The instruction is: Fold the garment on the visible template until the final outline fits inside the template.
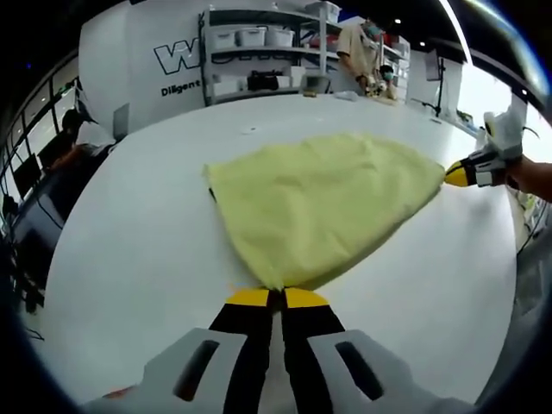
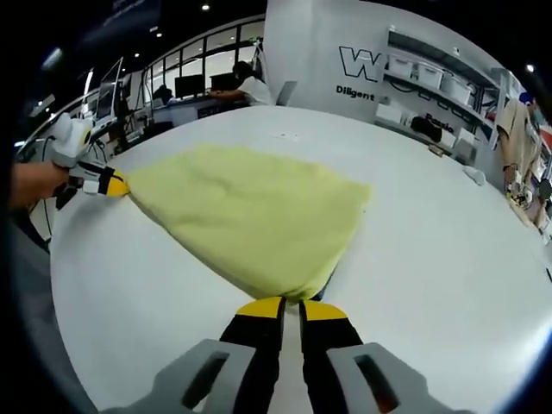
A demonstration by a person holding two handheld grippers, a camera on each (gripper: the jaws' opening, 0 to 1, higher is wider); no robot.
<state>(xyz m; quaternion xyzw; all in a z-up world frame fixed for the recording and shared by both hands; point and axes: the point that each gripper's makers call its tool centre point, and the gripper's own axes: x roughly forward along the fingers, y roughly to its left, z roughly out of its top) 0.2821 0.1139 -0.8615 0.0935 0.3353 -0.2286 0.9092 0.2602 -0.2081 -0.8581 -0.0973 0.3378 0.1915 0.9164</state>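
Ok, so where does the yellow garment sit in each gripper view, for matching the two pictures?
Left gripper view: the yellow garment spreads across the middle, one corner at this gripper's fingers, another at the right gripper on the right edge.
Right gripper view: the yellow garment lies centre-left, its far corner at the left gripper.
Shared landmark: the wall with the large W lettering.

A wide white tabletop [image 1: 129, 259] runs out to a curved far edge. Beyond it stands a white wall with large dark lettering [image 2: 358, 65], and just beside the lettering a shelf rack [image 1: 259, 52] holds pale storage bins [image 2: 431, 86]. Farther along past the tabletop, a person in a white shirt [image 2: 252, 86] sits at desks with monitors [image 2: 185, 86].
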